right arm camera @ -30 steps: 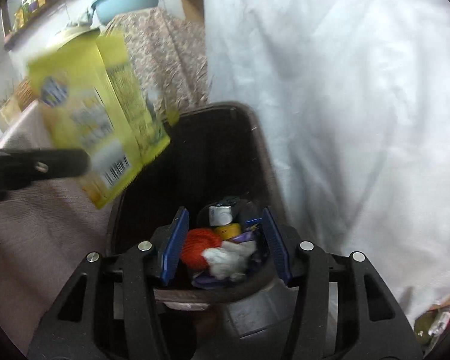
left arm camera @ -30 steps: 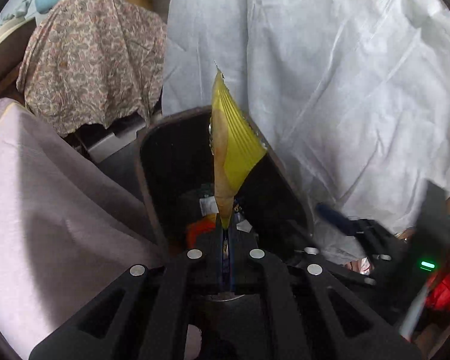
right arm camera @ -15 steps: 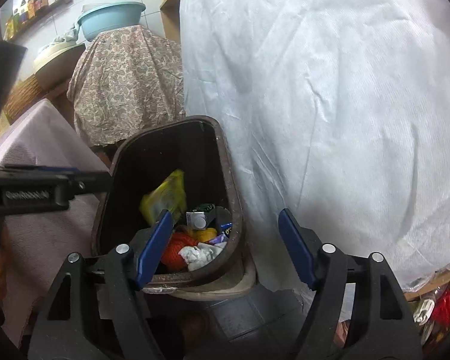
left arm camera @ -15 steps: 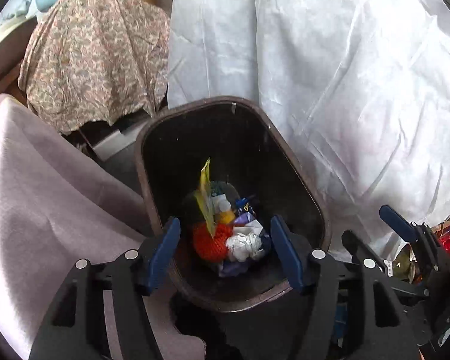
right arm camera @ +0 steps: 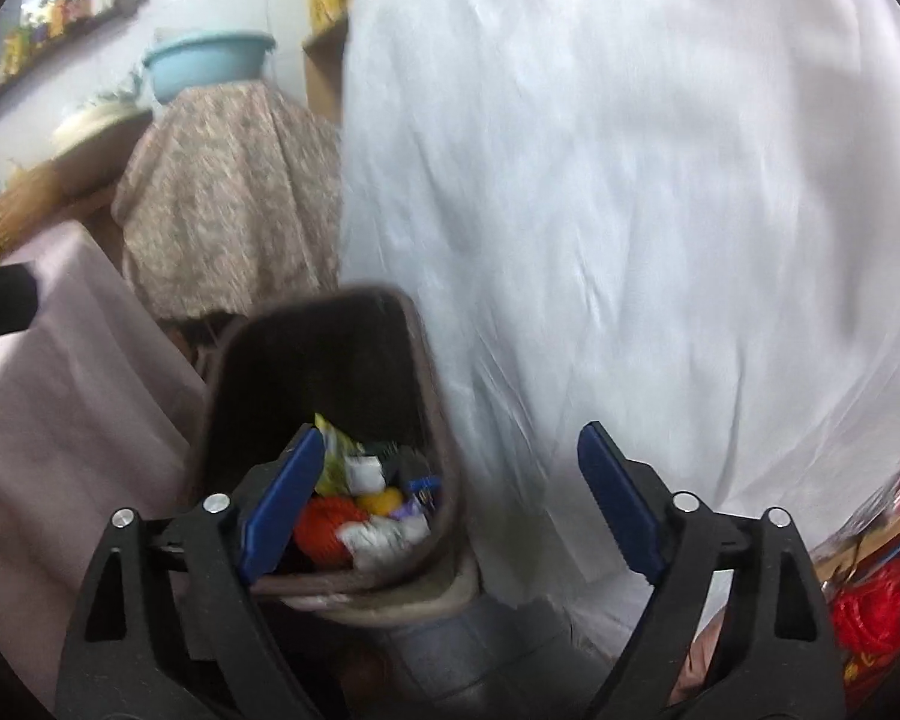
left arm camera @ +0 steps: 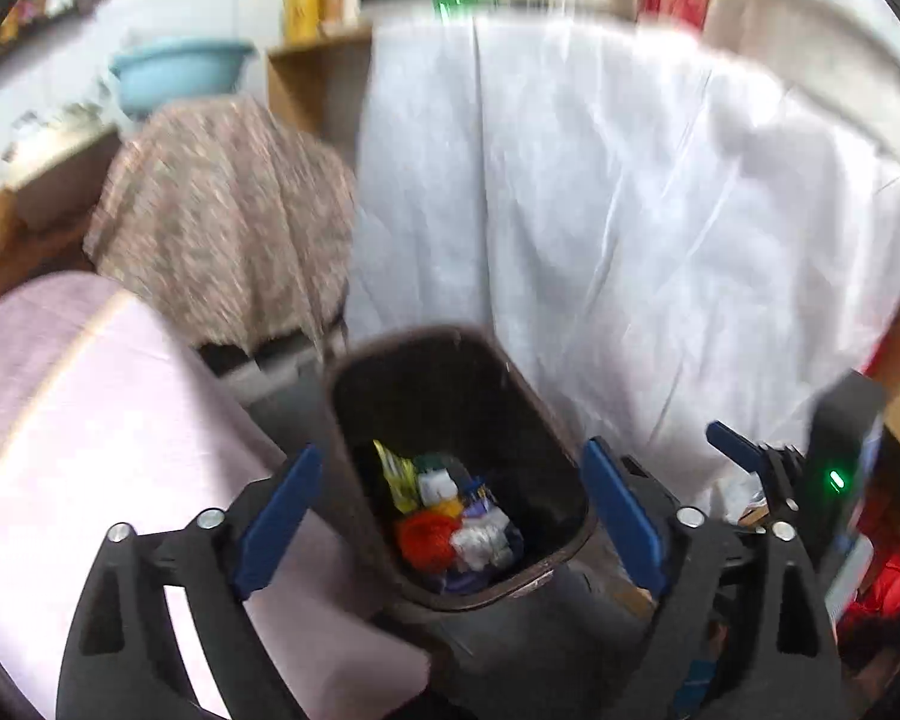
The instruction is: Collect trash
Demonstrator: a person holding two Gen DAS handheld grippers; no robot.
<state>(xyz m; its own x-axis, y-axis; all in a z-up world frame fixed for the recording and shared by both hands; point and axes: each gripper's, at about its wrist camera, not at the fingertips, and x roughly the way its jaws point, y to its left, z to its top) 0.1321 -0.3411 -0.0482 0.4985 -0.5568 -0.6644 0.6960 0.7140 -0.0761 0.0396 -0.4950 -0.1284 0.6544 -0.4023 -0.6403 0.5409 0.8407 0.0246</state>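
Note:
A dark brown trash bin (left arm camera: 354, 450) stands on the floor below both grippers; it also shows in the right wrist view (right arm camera: 417, 360). Inside lie a yellow snack wrapper (left arm camera: 397, 477), an orange wad (left arm camera: 426, 537), white crumpled paper (left arm camera: 480, 537) and other scraps. The wrapper shows in the right wrist view (right arm camera: 336, 456). My left gripper (left arm camera: 450, 519) is open and empty above the bin. My right gripper (right arm camera: 447, 507) is open and empty, just right of the bin's opening; it appears at the right edge of the left wrist view (left arm camera: 744, 459).
A pink-clothed table (left arm camera: 90, 420) lies left of the bin. A white sheet (left arm camera: 630, 210) hangs behind and right. A floral cloth (left arm camera: 228, 216) covers something at the back, with a blue basin (left arm camera: 174, 72) above. Red items (right arm camera: 870, 606) sit at lower right.
My left gripper opened and let go of the yellow wrapper, which fell into the bin. Both grippers then rose and pulled back from the bin.

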